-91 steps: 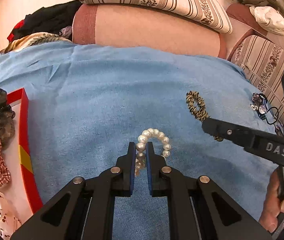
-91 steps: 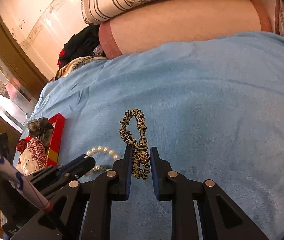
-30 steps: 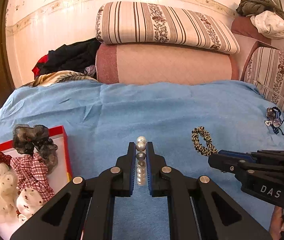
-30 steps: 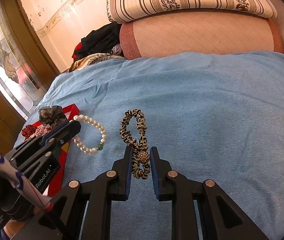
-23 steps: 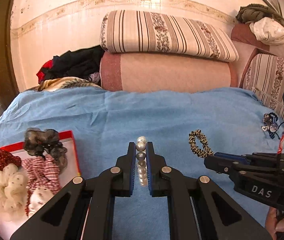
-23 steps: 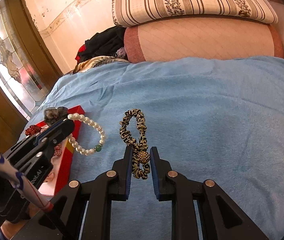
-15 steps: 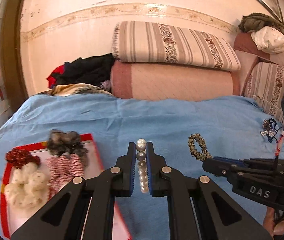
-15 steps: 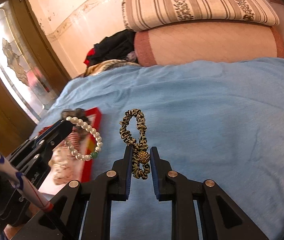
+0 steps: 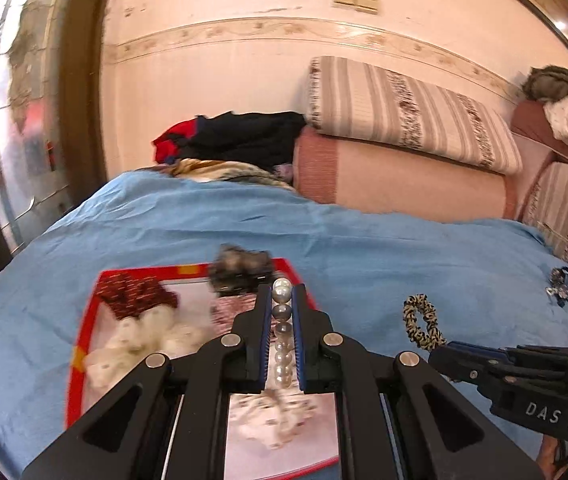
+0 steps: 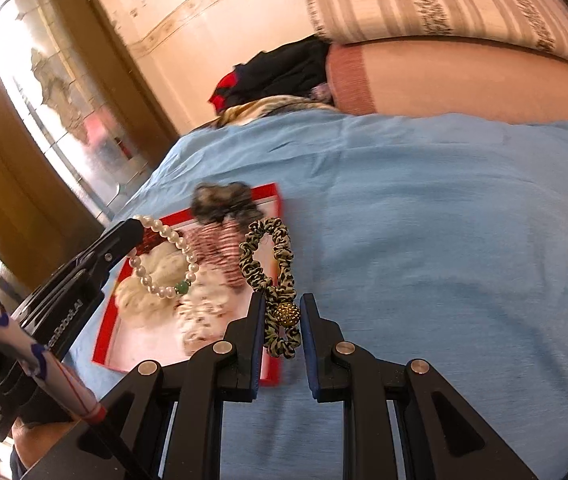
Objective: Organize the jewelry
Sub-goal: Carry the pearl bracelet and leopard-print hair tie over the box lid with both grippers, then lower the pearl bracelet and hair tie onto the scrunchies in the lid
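Note:
My left gripper (image 9: 281, 300) is shut on a white pearl bracelet (image 9: 282, 336), seen edge-on, and hovers over a red-rimmed tray (image 9: 143, 271). From the right wrist view, the left gripper (image 10: 131, 228) holds the pearl bracelet (image 10: 193, 258) as a hanging ring above the tray (image 10: 259, 189). My right gripper (image 10: 282, 300) is shut on a leopard-print hair tie (image 10: 286, 258) at its gold bead, near the tray's right rim. In the left wrist view the right gripper (image 9: 444, 354) carries the hair tie (image 9: 424, 340) above the bed.
Several scrunchies fill the tray: white (image 9: 139, 336), dark red (image 9: 131, 294), grey (image 9: 239, 268). A blue bedspread (image 9: 243, 232) covers the bed. Pillows (image 9: 404, 120) and piled clothes (image 9: 235, 140) lie behind. A small jewelry heap (image 9: 562, 284) sits far right.
Both grippers have swung left and slightly up with their items still held. The tray, earlier off to the left, now lies below the left gripper and beside the right one.

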Tool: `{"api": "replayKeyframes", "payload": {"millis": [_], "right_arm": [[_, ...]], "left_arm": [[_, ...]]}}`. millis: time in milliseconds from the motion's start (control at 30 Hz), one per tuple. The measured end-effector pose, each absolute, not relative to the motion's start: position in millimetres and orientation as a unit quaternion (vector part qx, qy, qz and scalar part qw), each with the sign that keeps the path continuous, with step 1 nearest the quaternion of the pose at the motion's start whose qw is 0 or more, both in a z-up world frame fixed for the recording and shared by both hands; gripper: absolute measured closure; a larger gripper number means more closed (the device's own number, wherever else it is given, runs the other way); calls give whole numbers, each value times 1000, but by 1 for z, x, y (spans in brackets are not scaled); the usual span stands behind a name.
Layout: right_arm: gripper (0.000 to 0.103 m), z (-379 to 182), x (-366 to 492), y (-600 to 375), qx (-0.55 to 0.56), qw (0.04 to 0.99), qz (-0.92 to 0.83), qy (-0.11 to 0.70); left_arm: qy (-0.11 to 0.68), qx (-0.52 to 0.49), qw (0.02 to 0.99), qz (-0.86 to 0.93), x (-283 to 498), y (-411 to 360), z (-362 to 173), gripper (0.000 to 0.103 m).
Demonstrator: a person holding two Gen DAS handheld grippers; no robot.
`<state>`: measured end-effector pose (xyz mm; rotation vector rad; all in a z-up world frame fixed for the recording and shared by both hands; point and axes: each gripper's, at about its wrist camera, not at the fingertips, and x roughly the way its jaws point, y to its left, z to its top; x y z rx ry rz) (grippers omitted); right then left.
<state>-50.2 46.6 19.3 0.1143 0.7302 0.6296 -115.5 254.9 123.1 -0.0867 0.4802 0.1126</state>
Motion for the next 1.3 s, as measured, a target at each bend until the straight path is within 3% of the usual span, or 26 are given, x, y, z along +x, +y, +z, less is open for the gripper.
{"api": "replayKeyframes", "payload": {"millis": [467,1300], "right_arm": [[84,1,-67,122,10,863,339,375],[84,-26,-55,157,-20,857,322,401]], "left_arm": [[264,-68,957,97,-126,306,107,94],[327,-66,934,130,-124,330,67,94]]}}
